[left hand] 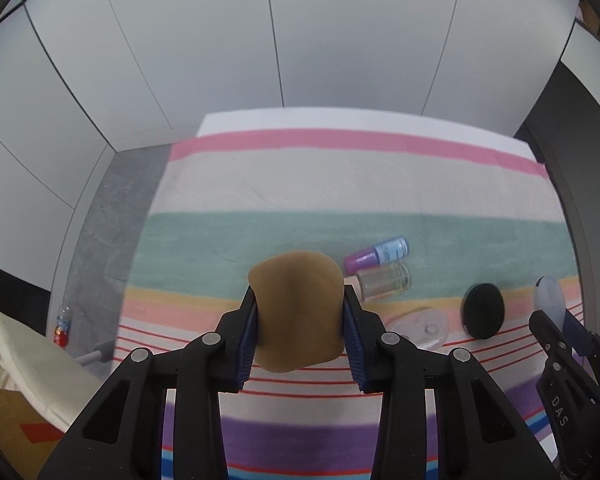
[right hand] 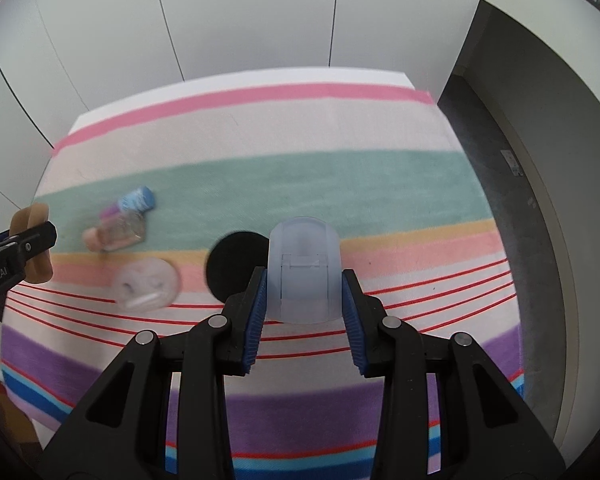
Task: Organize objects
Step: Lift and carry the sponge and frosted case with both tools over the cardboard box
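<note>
I am seeing two small bottles (left hand: 384, 266) lying side by side, a clear lid (left hand: 422, 326) and a black disc (left hand: 483, 310) resting on the striped surface (left hand: 340, 184) ahead. My left gripper (left hand: 300, 324) is clamping a tan sponge (left hand: 298, 312) above the surface; my right gripper (right hand: 304, 300) is pinching a frosted plastic case (right hand: 304, 268), just right of the disc.

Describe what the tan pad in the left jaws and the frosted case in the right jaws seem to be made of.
The tan rounded pad looks like soft matte foam or sponge, though that is uncertain: no shine, and its edges bulge between the jaws. The frosted pale-blue domed case looks like translucent rigid plastic: a hinge-like line shows on it, and it keeps its shape while clamped.
</note>
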Action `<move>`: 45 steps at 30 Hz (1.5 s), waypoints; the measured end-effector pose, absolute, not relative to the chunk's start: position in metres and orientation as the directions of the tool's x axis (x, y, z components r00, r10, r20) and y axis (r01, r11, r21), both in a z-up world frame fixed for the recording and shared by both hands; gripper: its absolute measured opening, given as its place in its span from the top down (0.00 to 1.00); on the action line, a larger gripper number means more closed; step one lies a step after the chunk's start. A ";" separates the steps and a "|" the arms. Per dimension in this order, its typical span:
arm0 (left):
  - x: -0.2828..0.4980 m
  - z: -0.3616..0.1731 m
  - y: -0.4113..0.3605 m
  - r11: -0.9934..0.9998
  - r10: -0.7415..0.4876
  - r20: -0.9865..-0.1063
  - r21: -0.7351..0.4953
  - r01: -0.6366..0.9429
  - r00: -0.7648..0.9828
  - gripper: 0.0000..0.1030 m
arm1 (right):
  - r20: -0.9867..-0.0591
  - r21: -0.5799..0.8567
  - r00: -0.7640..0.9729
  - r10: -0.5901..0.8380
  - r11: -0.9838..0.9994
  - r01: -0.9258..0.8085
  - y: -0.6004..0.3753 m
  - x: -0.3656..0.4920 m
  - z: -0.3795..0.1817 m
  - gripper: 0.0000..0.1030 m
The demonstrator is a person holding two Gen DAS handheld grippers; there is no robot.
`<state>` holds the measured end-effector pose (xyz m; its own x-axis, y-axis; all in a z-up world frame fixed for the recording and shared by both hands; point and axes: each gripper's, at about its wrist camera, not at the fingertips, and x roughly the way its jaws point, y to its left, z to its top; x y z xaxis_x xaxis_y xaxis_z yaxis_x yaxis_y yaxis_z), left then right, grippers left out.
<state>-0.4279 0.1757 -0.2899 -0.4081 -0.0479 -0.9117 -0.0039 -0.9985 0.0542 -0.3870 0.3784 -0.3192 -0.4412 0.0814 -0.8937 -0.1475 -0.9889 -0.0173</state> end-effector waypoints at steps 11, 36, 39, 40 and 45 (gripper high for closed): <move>-0.407 -0.178 0.164 -0.999 -0.024 -0.858 0.004 0.040 -0.514 0.63 | -0.831 -0.013 -0.554 0.058 -0.996 -0.086 0.364 -0.377 -0.206 0.64; -0.292 -0.004 0.145 -1.000 0.010 -0.773 0.011 -0.029 -0.634 0.63 | -0.720 -0.063 -0.694 0.025 -0.998 0.029 0.320 -0.283 -0.020 0.64; -0.282 -0.001 0.149 -0.999 0.016 -0.776 0.017 -0.046 -0.631 0.63 | -0.722 -0.071 -0.692 0.024 -0.997 0.039 0.318 -0.275 -0.017 0.64; -0.280 0.000 0.150 -0.999 0.017 -0.777 0.019 -0.050 -0.630 0.63 | -0.723 -0.071 -0.691 0.024 -0.997 0.041 0.318 -0.273 -0.016 0.64; -0.260 0.004 0.153 -0.997 0.032 -0.785 0.021 -0.078 -0.619 0.63 | -0.721 -0.064 -0.693 0.009 -0.997 0.053 0.320 -0.256 -0.012 0.64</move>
